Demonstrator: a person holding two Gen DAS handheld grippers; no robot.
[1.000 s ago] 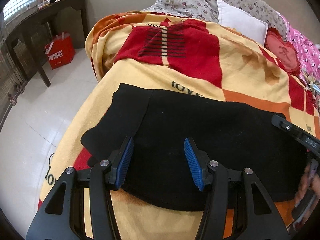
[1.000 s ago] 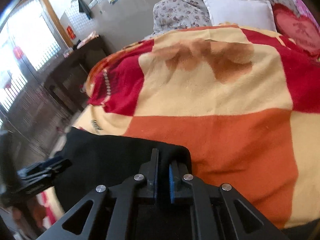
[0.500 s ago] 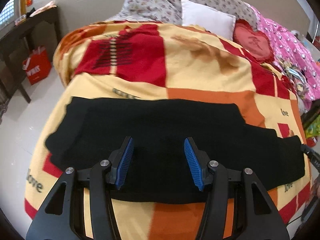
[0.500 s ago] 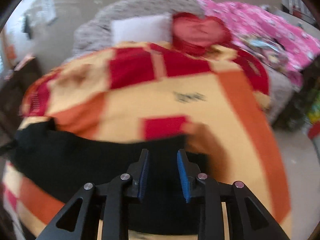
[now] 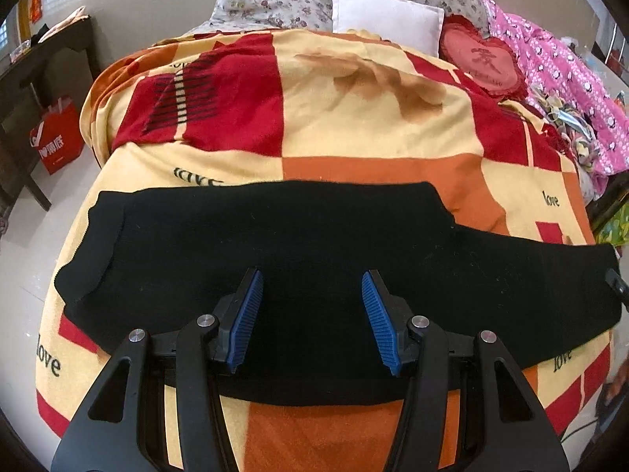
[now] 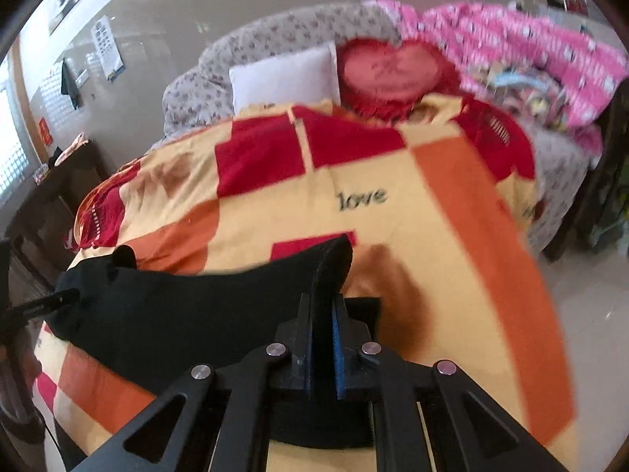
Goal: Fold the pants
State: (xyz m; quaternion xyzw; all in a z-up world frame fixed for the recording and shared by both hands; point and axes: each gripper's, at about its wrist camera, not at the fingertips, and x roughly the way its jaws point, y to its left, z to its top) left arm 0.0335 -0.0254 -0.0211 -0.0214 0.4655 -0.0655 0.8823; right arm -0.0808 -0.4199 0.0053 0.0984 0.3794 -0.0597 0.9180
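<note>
Black pants (image 5: 275, 244) lie stretched left to right across the near part of a bed with a yellow, red and orange blanket (image 5: 354, 137). My left gripper (image 5: 312, 306) is open and empty, its blue pads (image 5: 247, 314) over the middle of the pants. My right gripper (image 6: 321, 338) is shut on the right end of the pants (image 6: 177, 314), which stands up between its pads and is lifted a little off the blanket (image 6: 432, 204). The right gripper's tip shows at the far right edge of the left wrist view (image 5: 615, 285).
A white pillow (image 5: 385, 15), a red heart cushion (image 5: 483, 63) and pink bedding (image 5: 570, 90) lie at the bed's head. A dark wooden table (image 5: 39, 63) and a red bag (image 5: 59, 137) stand on the tiled floor to the left.
The right gripper opened, moved along to the pants' right end and shut on it. The left gripper stayed open and drew back, so the whole garment shows.
</note>
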